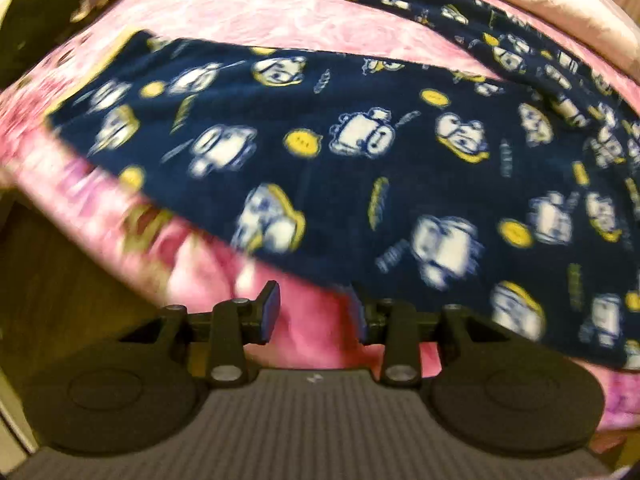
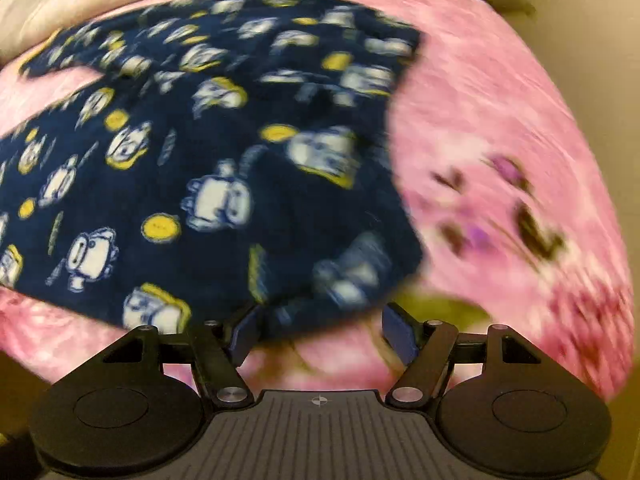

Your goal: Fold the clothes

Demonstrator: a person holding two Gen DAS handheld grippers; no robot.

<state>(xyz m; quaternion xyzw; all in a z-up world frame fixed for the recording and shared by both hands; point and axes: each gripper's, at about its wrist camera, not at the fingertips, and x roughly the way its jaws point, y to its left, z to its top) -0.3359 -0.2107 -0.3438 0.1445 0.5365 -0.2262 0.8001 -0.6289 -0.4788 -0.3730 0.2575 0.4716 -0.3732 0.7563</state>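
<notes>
The pyjamas [image 1: 340, 152] are lying spread on the pink bedspread [image 1: 248, 12], navy fleece with white and yellow cartoon figures; in the left view I am seeing two dark lengths, a broad near one and a narrower one [image 1: 460, 4] running along the far side, with pink showing between them, so the garment is looking laid out in two limbs rather than stacked into a packet; in the right view its near corner [image 2: 352, 276] is bunching up in a soft hump just ahead of my right gripper [image 2: 322, 334]; that claw is standing released, its left pad at or just over the hem, nothing pinched; my left gripper [image 1: 314, 312] is likewise released, hovering at the near edge with only bedspread between its pads; both views are smearing with motion, so I am judging edges loosely. The risks I am weighing: closing on the hump and catching one layer only, or snagging the bedspread with it; the fleece is looking thick and limp, so a fold pulled from one corner could be skewing; the near edge seems close to the bed's side and could be sliding off.
</notes>
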